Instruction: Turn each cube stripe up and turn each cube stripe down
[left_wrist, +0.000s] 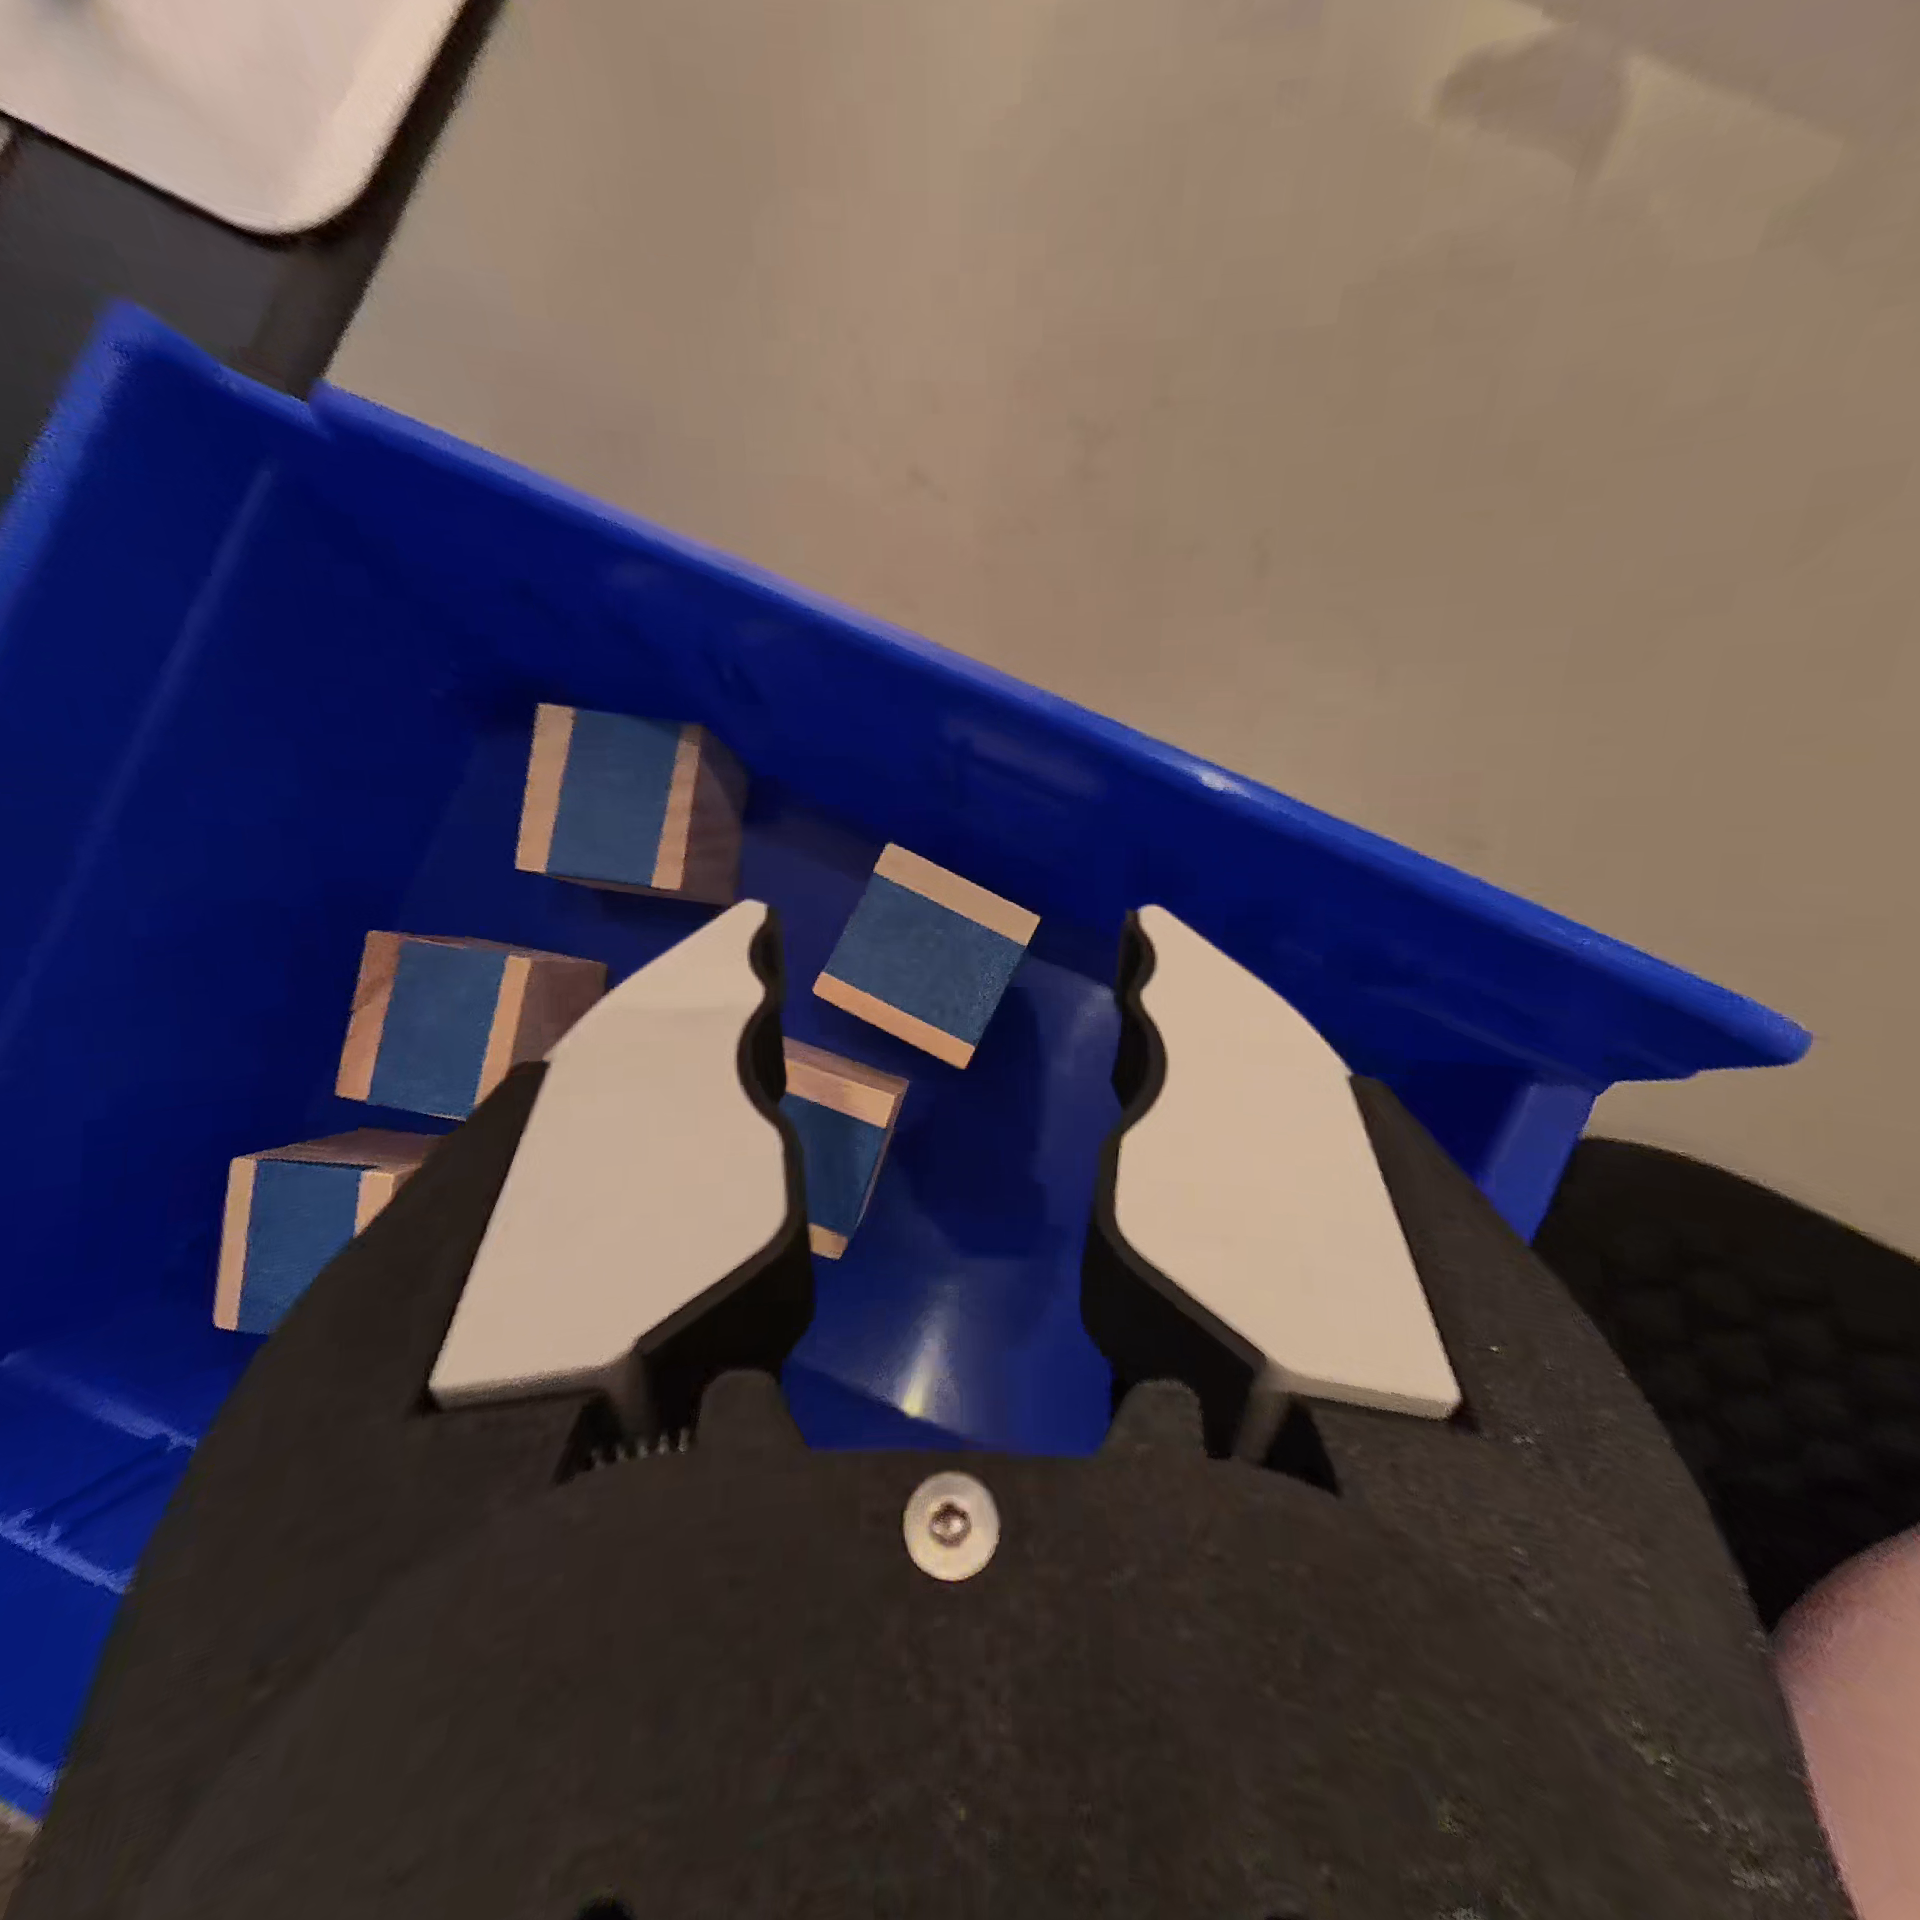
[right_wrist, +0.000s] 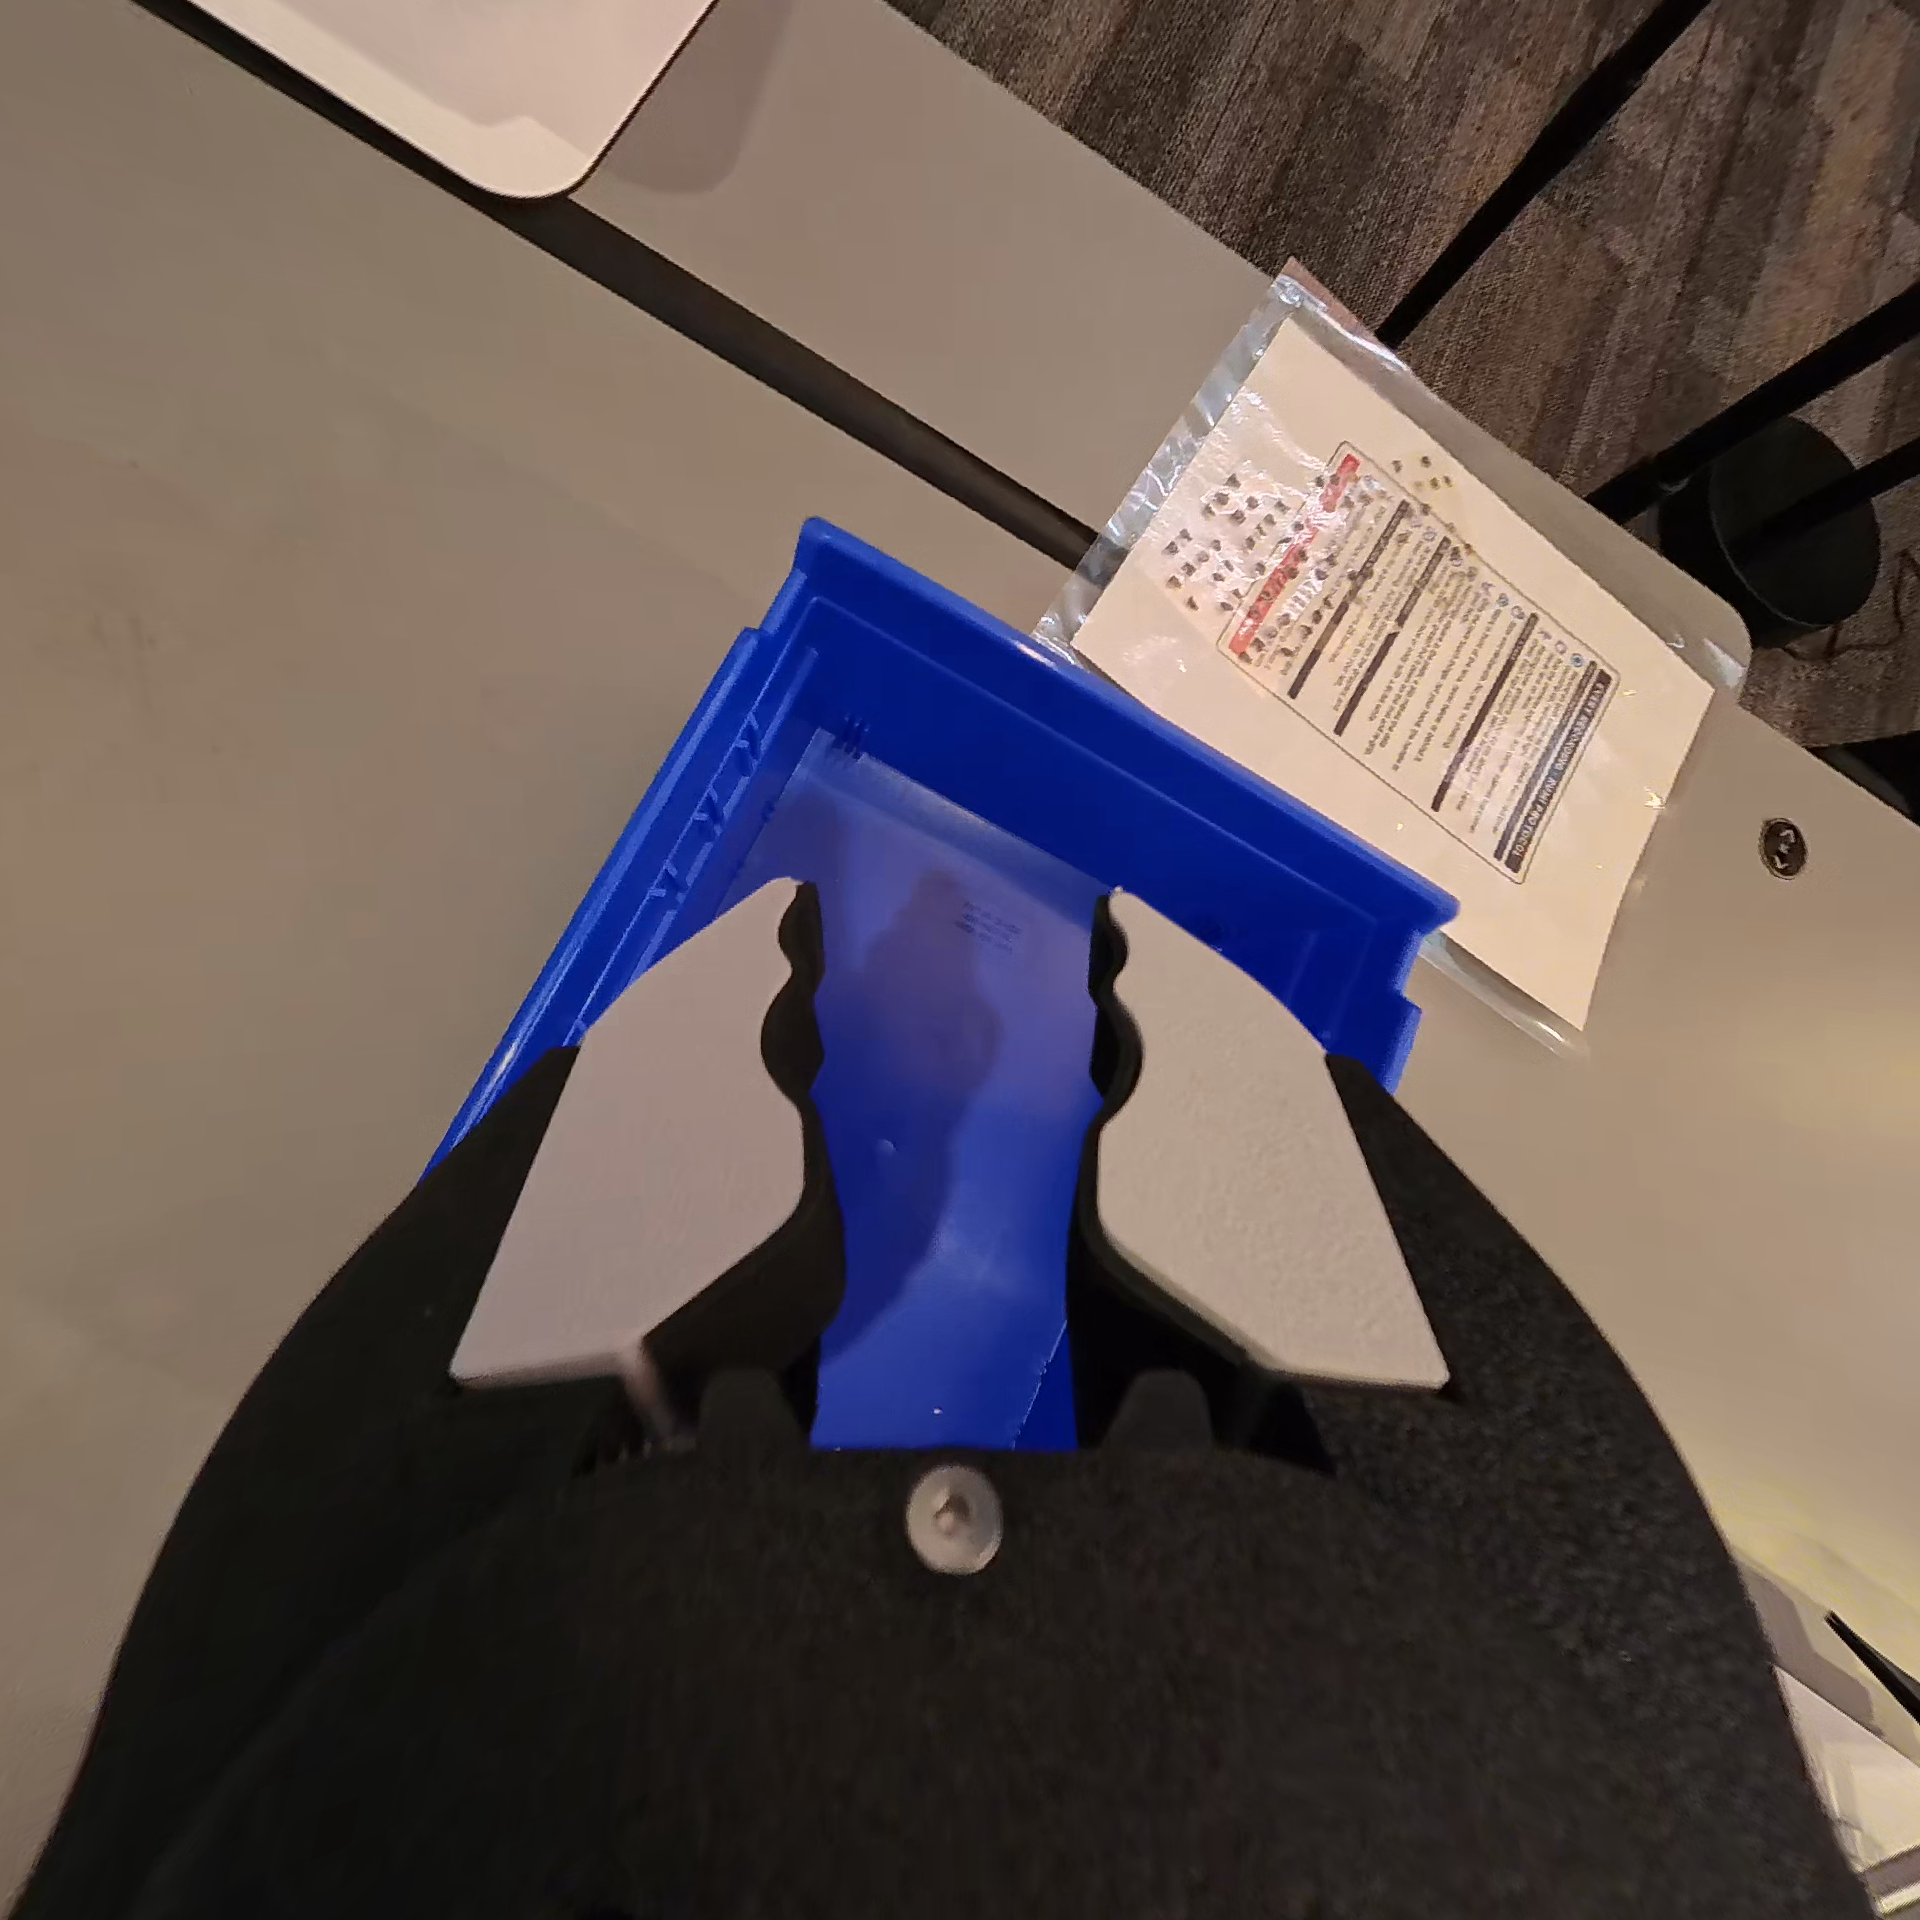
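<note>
Cubes of wood, each banded with a broad blue stripe, are shown lying in a blue bin (left_wrist: 1039, 748) that rests on a pale grey surface (left_wrist: 1247, 364). Five cubes are visible in the left wrist view: a far cube (left_wrist: 613, 800), a tilted cube (left_wrist: 925, 956), a middle-left cube (left_wrist: 436, 1023), a near-left cube (left_wrist: 291, 1231) and a half-hidden cube (left_wrist: 842, 1153) behind the left finger. On each the stripe is turned towards the camera, apparently upward. The left tongs (left_wrist: 945, 914) are held spread apart and empty above the bin, with the tilted cube seen between the fingertips but untouched. The right tongs (right_wrist: 951, 894) are likewise parted and empty, poised over a bare stretch of the bin's floor; no cube is seen in that view. A printed sheet in a clear sleeve (right_wrist: 1382, 665) lies on the surface just beyond the bin. The stripe-down step is judged to be in hand, with no cube yet grasped. For the next move, the left tongs would need to be lowered about the tilted cube and aligned to its skewed plain sides before closing.
</note>
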